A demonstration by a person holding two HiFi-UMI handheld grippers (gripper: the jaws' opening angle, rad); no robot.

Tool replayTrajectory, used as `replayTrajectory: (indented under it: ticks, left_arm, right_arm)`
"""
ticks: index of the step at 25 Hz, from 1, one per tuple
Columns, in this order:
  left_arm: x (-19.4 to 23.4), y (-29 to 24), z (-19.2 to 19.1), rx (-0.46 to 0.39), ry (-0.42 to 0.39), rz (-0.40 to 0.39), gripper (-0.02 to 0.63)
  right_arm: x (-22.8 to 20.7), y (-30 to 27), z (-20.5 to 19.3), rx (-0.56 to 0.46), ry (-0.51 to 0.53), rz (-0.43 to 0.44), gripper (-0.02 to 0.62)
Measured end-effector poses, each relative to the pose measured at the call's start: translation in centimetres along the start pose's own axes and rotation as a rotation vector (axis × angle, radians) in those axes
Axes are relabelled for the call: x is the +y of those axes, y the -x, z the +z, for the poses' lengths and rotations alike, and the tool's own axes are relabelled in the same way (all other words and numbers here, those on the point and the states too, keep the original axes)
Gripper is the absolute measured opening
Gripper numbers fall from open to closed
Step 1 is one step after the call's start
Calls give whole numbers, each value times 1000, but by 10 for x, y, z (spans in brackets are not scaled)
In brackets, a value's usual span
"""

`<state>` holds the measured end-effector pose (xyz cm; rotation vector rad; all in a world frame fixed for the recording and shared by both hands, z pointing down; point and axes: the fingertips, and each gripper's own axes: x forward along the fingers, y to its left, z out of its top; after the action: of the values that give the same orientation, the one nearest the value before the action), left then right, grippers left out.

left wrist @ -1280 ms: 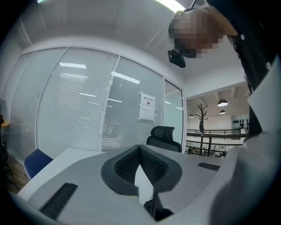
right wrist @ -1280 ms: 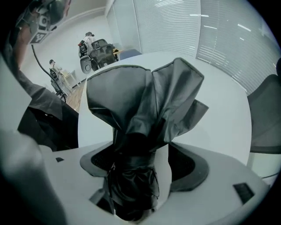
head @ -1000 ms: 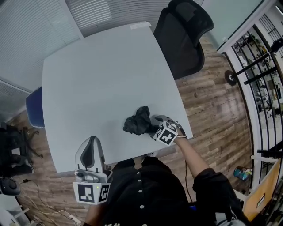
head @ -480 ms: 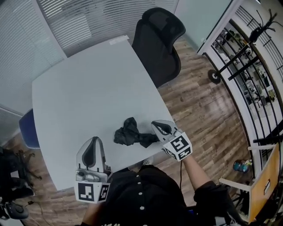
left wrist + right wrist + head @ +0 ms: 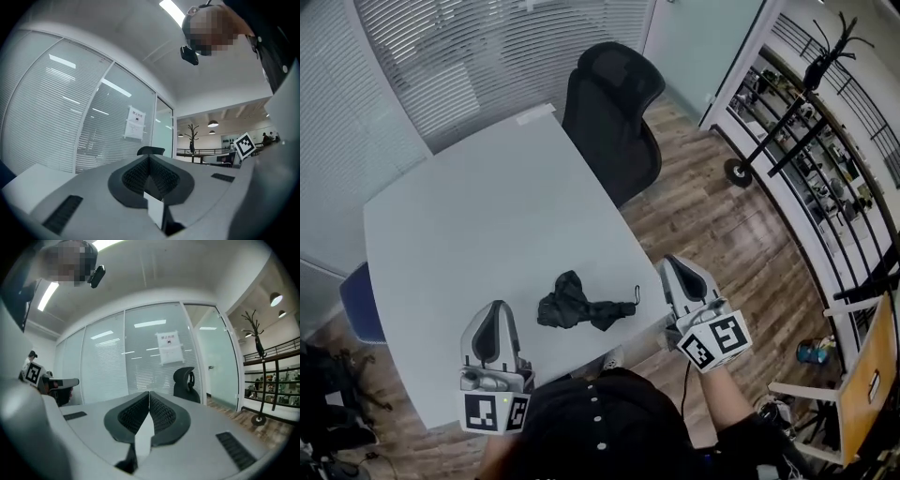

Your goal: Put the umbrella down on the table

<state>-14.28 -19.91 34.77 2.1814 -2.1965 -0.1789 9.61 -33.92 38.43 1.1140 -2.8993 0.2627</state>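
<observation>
A folded black umbrella (image 5: pixel 581 306) lies on the white table (image 5: pixel 478 225) near its front edge, its strap end toward the right. My left gripper (image 5: pixel 494 319) hovers at the table's front, left of the umbrella, jaws shut with nothing in them (image 5: pixel 149 171). My right gripper (image 5: pixel 684 274) is held up off the table's right corner, clear of the umbrella, its jaws shut and empty (image 5: pixel 149 408). Both gripper views look level across the room, and the umbrella does not show in them.
A black office chair (image 5: pixel 614 117) stands at the table's far right side, also in the right gripper view (image 5: pixel 186 383). A blue chair (image 5: pixel 354 305) is at the left. Glass walls with blinds (image 5: pixel 487 56) are behind; a railing (image 5: pixel 825 187) runs at the right over wood floor.
My right gripper let go of the umbrella, shut, and rose away to the right. The umbrella now lies free on the table. The left gripper shifted only slightly.
</observation>
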Motion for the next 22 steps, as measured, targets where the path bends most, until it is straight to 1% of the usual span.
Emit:
replayTrajectory:
  ticks: [2,7,13,16,19,22]
  left_arm:
    - [0,-2,3,-8,-4,-2,14]
    - [6,-7,14,-26,-23,4,14]
    - [20,-8,24,-52,-42,35,14]
    - [28,-7,28,-55,-52,52,14]
    - [32,-4,32,-60,-61,70,14]
    - [37,-2,35,-62,-67,88,14]
  right_arm:
    - [-4,8,18,-42,9,-37,31]
    - [-12,25,56,-131,27,-89,29]
    - [-39,54,86,-199,73,-191,31]
    - [-52,66,92,-222,88,-232,31]
    - [-59,72,86,-217,97,-267,31]
    - [-59,76,77,-204,97,-279,31]
